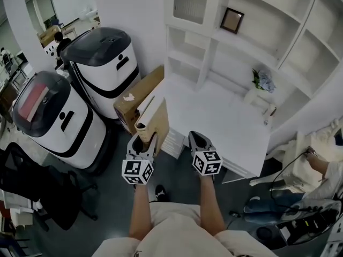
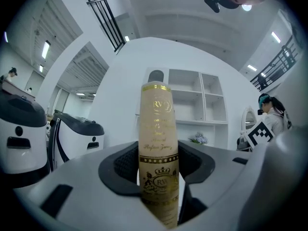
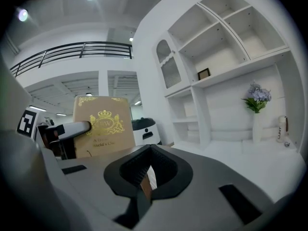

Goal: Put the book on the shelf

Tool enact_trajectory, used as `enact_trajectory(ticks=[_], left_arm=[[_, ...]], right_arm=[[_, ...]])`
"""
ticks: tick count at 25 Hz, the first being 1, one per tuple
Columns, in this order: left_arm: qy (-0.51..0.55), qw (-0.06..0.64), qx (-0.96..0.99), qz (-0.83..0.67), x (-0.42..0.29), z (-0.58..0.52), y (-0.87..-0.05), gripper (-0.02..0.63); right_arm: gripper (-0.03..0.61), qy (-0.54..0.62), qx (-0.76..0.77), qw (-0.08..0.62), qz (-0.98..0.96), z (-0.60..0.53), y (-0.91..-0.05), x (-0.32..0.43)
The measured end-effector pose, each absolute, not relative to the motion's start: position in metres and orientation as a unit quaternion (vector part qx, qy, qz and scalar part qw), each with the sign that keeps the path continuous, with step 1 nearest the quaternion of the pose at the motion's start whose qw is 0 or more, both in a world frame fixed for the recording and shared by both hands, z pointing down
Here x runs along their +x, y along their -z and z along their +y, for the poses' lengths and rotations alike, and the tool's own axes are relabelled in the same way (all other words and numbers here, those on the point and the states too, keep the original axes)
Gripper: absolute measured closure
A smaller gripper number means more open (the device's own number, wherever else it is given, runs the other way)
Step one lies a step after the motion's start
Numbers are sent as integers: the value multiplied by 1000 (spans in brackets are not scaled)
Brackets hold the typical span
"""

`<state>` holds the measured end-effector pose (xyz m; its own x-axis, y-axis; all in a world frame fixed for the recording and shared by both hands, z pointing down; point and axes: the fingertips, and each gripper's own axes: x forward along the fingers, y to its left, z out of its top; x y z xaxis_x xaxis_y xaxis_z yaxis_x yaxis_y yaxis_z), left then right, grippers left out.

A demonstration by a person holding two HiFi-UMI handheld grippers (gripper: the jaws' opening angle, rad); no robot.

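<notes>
Tan book (image 1: pixel 155 116), spine clamped in left hand-held gripper (image 1: pixel 143 141), jaws wide

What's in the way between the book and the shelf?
Nothing visible does. The book, held in the left gripper, has open air ahead to the shelf. The flowers stand off to the right.

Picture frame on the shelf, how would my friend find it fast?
Look at the big white shelf unit above the white desk. In an upper cubby stands a small picture frame. It is the only dark square thing there; the flowers sit lower down.
</notes>
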<state>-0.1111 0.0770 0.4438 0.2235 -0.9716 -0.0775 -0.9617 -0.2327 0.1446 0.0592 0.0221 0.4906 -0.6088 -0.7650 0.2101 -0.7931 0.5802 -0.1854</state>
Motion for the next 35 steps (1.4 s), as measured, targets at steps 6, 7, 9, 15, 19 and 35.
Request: enact_trajectory(ticks=[6,7,9,15,19,35], left_arm=[[58,30,803,-592,-143,13,-445,397],[58,33,808,-585,-145,5,-446,397],[64,38,818,-571,-150,-10,-450,399],[56,68,825,-559,-157,-42,-480,399],[56,72,827,-555,-151,-71,-488,399],[42,47,829,-555,-121,-225,-476,399]], right_arm=[[552,-145,478,39,-866,-34,-498,36],[552,-146,486,39,-861,-41,-501,36],[552,-144,498,47,-854,-57,-510,35],[552,-149,522,70,-837,-77,-527,41],[552,-153,521,80,-836,-98,-540,44],[552,-140,502,83,-849,-262,-526,56]])
